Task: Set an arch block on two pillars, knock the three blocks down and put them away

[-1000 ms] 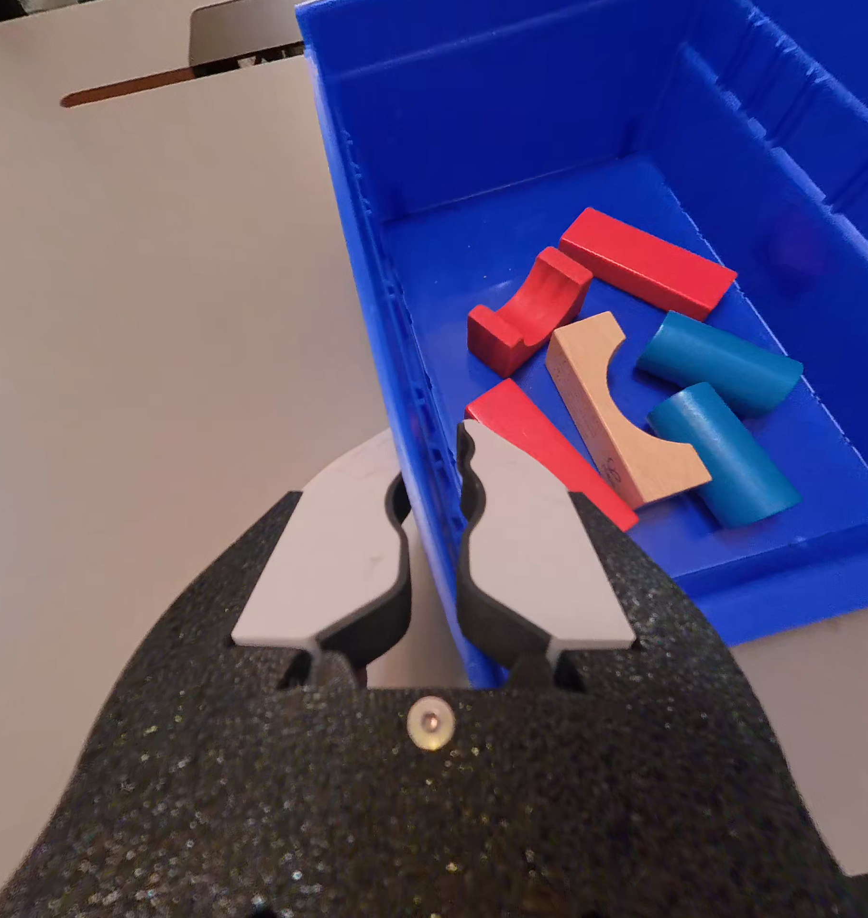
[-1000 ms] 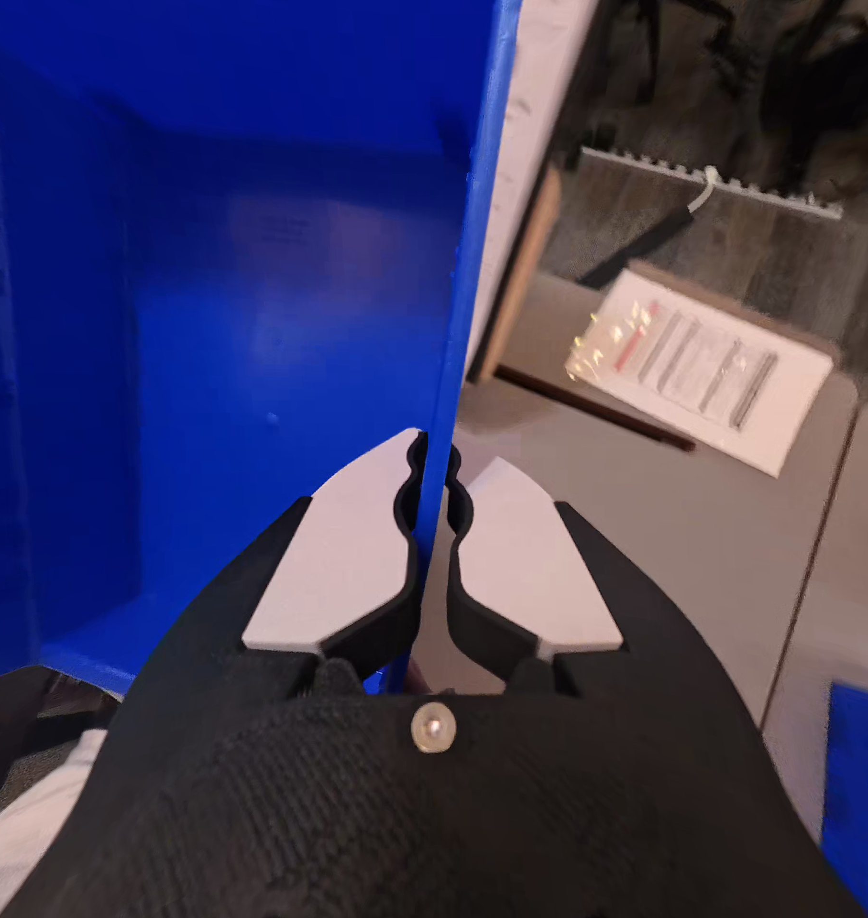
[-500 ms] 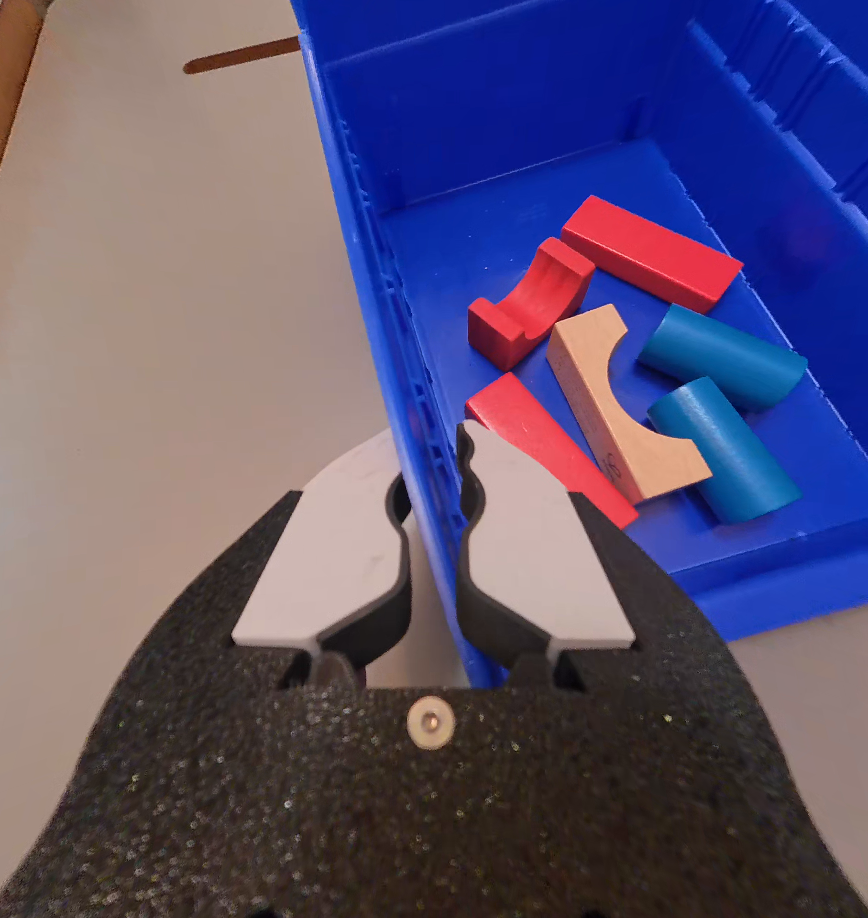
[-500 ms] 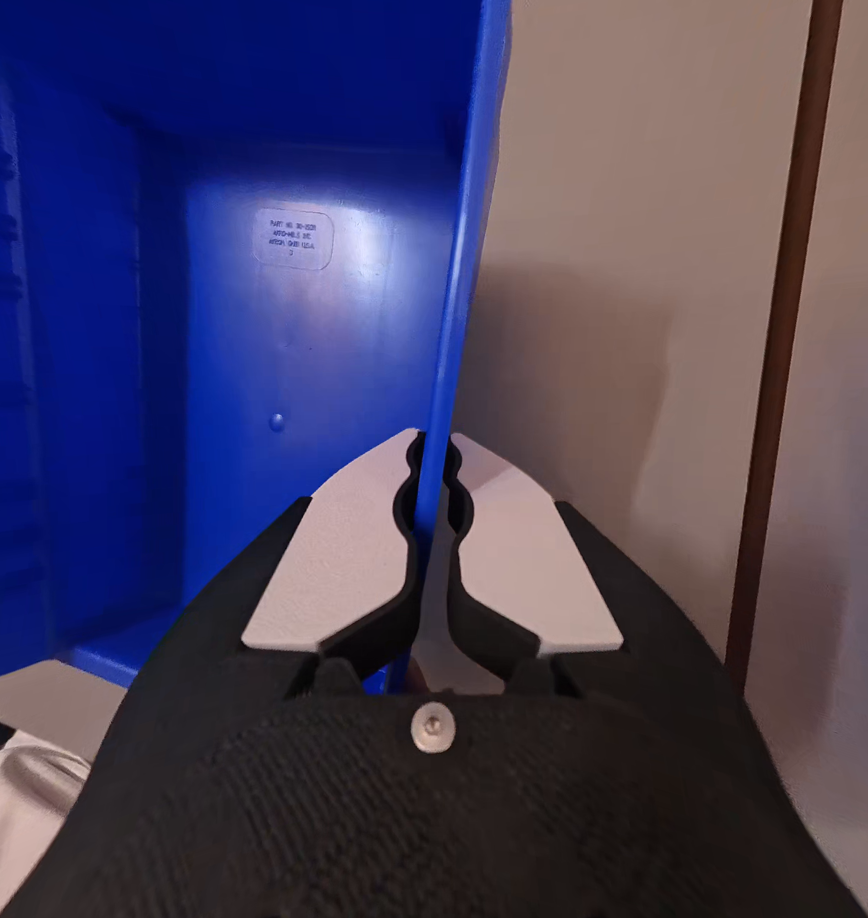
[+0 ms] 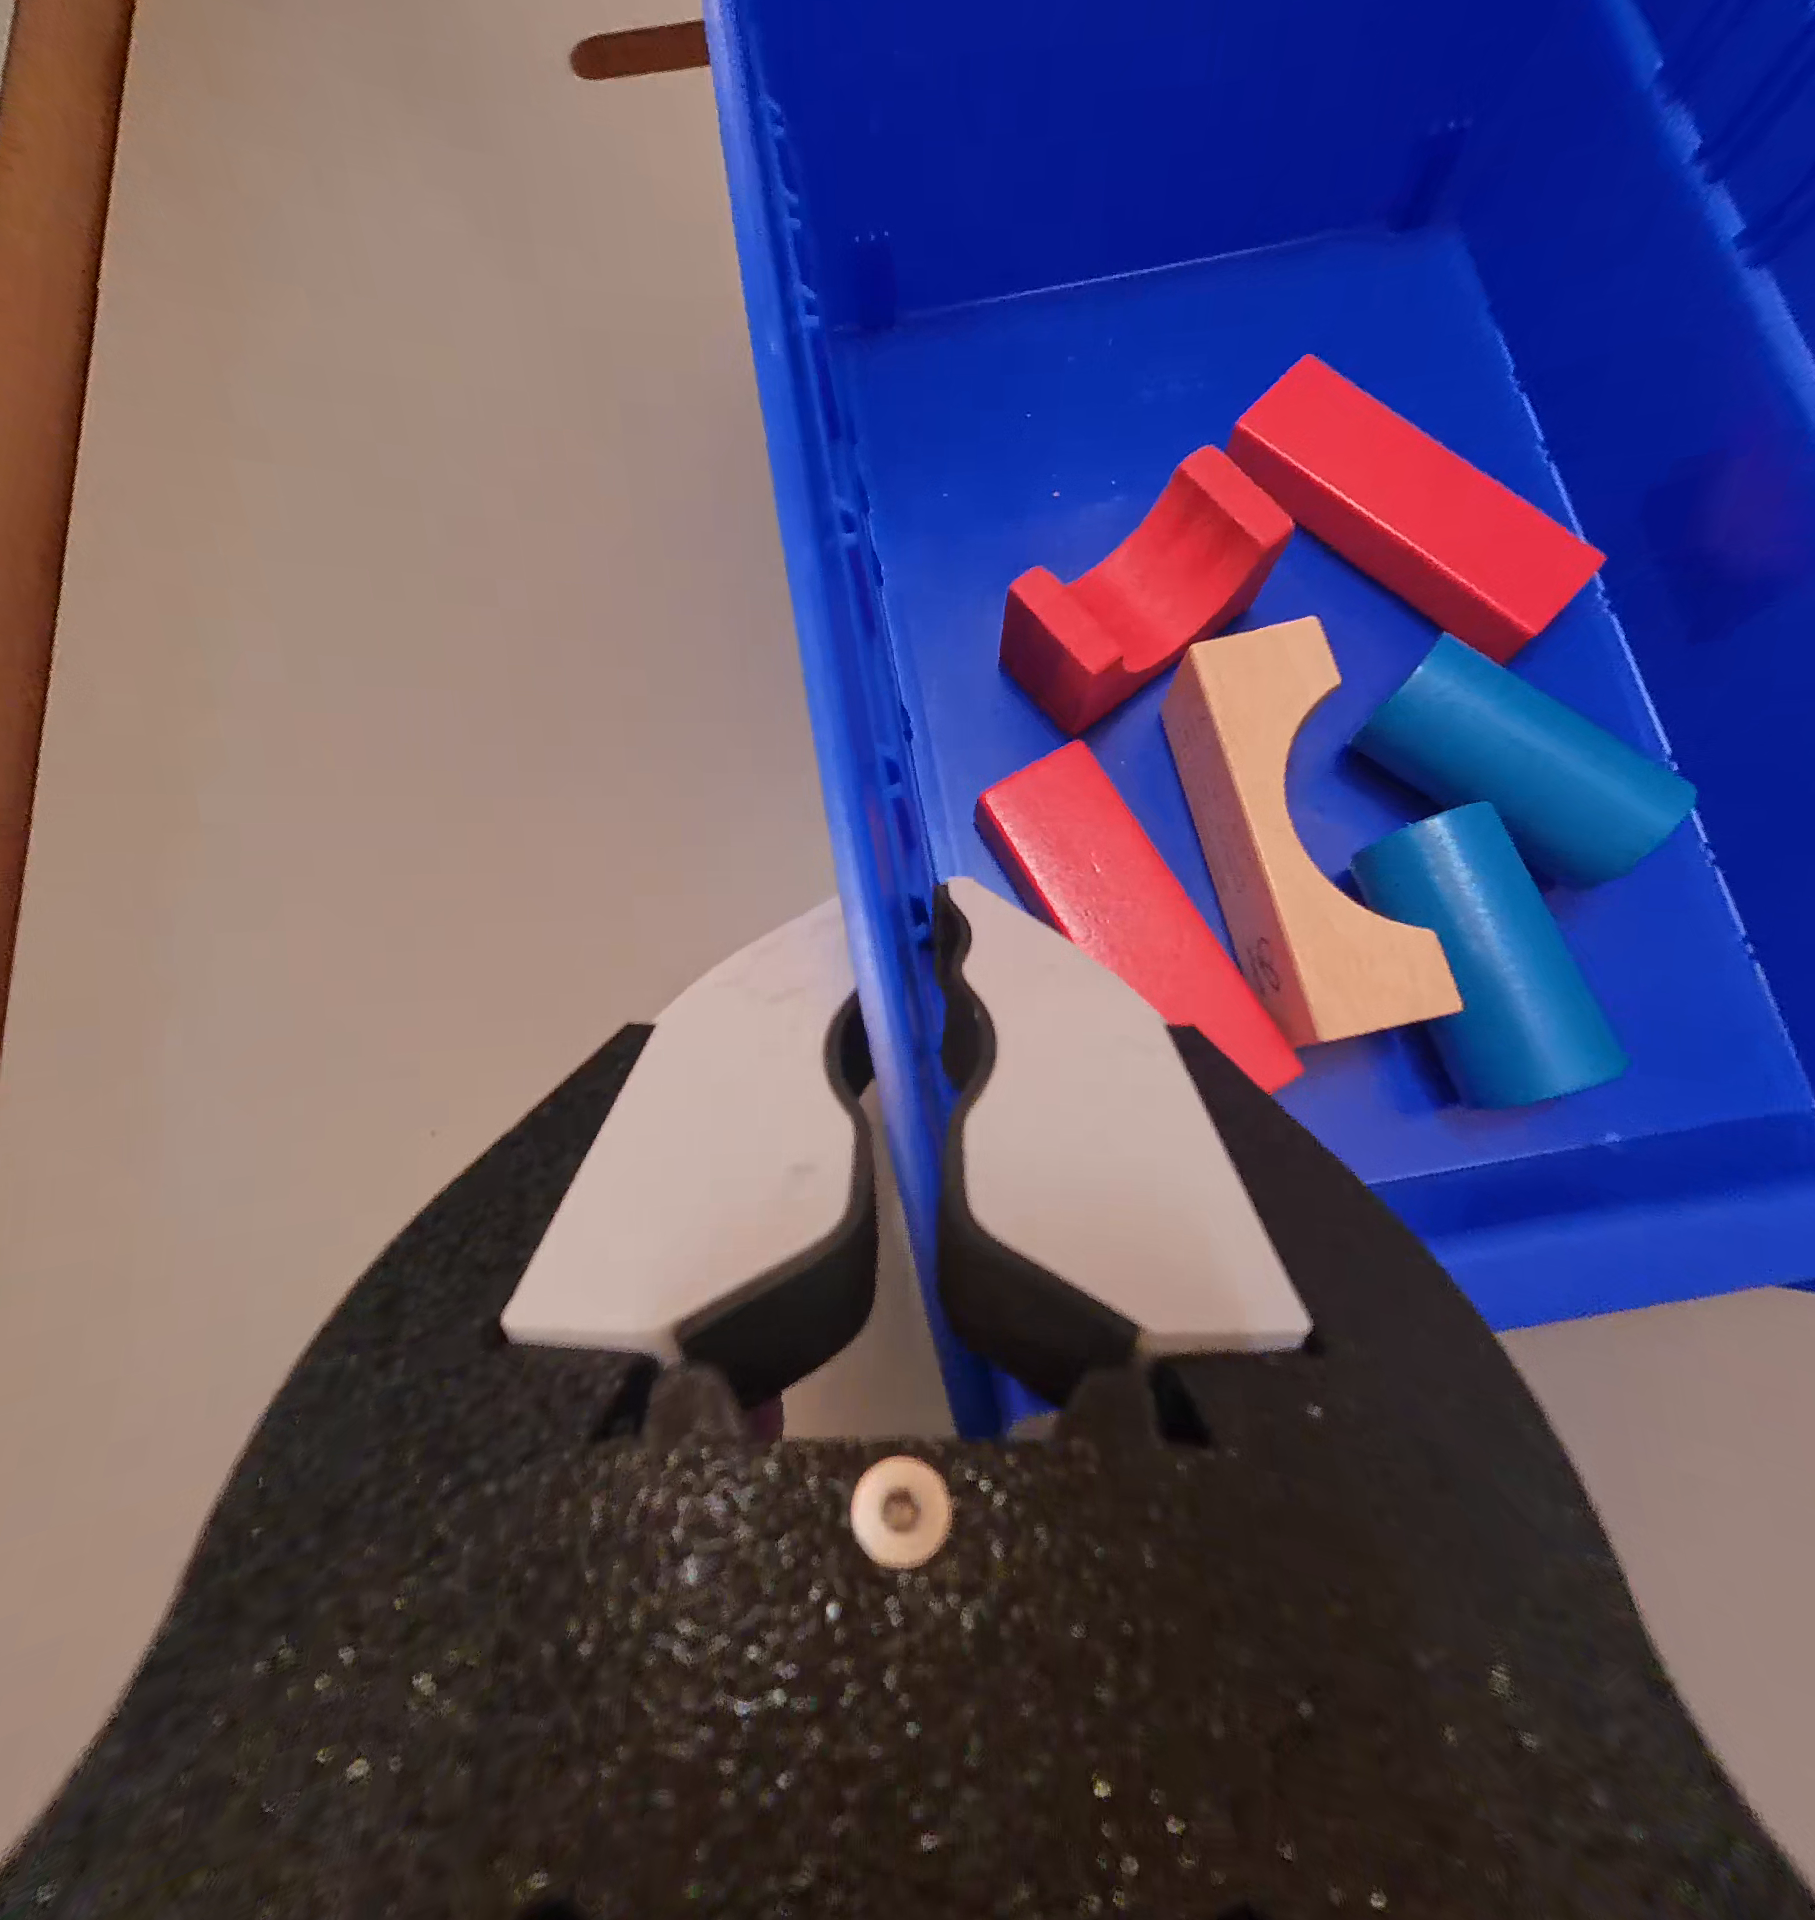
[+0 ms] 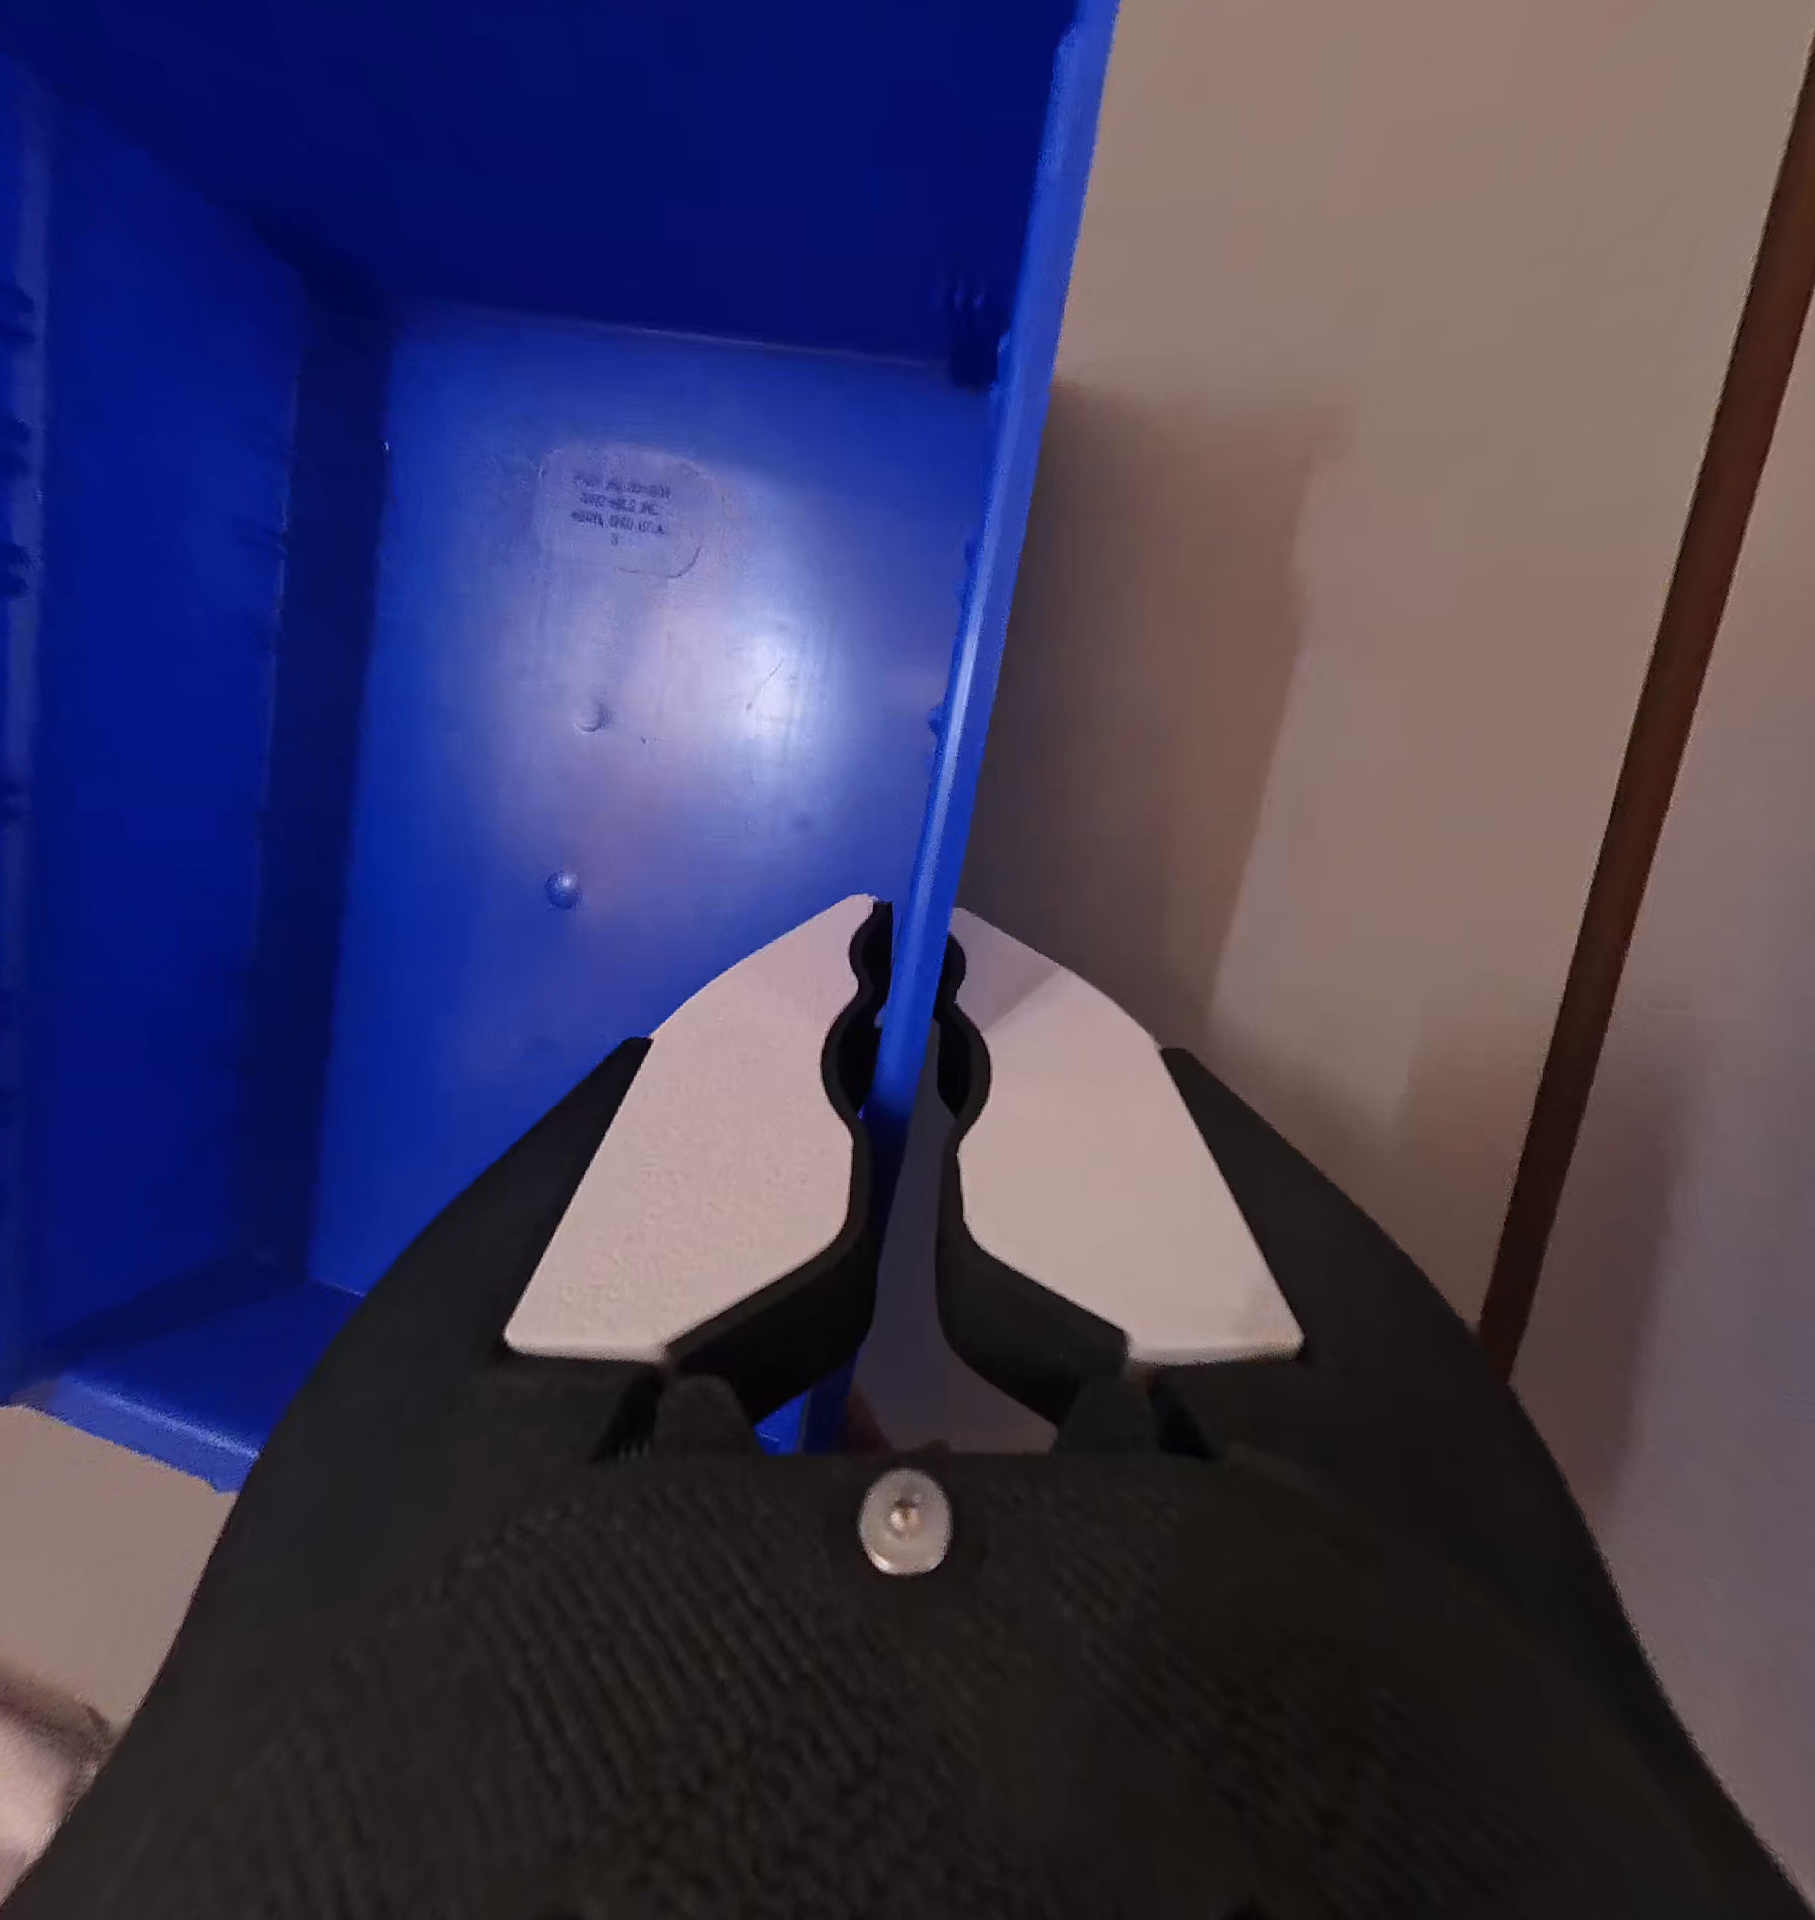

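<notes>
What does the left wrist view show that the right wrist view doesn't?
Only the left view shows wooden blocks in the bin: two red bars, a red arch, a tan arch and two teal cylinders, plus the left gripper. Only the right view shows the right gripper and a bare stretch of bin floor with a moulded stamp. Both show the blue bin, its wall pinched by that view's gripper, over a beige table.

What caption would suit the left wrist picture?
Left gripper clamps the blue bin wall; six wooden blocks lie inside.
</notes>
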A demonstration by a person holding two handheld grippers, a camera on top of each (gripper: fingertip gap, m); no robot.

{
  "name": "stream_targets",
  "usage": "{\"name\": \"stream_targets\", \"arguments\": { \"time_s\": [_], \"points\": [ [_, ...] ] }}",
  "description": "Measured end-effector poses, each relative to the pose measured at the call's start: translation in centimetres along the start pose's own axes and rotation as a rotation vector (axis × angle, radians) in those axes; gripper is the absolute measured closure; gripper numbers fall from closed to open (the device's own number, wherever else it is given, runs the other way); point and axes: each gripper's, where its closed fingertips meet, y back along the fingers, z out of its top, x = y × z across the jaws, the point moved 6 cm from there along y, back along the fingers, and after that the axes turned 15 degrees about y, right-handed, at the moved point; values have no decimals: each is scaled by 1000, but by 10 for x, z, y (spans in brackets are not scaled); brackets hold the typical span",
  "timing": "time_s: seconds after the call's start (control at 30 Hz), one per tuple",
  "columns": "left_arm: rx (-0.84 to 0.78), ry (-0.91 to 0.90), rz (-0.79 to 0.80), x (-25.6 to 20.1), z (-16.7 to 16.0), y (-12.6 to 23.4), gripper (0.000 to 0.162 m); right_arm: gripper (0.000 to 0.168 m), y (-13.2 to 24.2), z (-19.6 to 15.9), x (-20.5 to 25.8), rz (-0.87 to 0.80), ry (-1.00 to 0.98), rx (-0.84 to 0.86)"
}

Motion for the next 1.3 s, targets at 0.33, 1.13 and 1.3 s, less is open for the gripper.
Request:
{"name": "stream_targets", "arguments": {
  "time_s": [0.33,1.13,1.3],
  "points": [
    [30,35,-7,25,57,-52,156,162,-6,21,-27,-73,56,26],
    [-291,27,-24,-19,94,16,88,72,74,40,210,-11,374,-749],
    [-233,109,-190,-53,90,28,84,65,33,45,273,63,492,-729]
  ]
}}
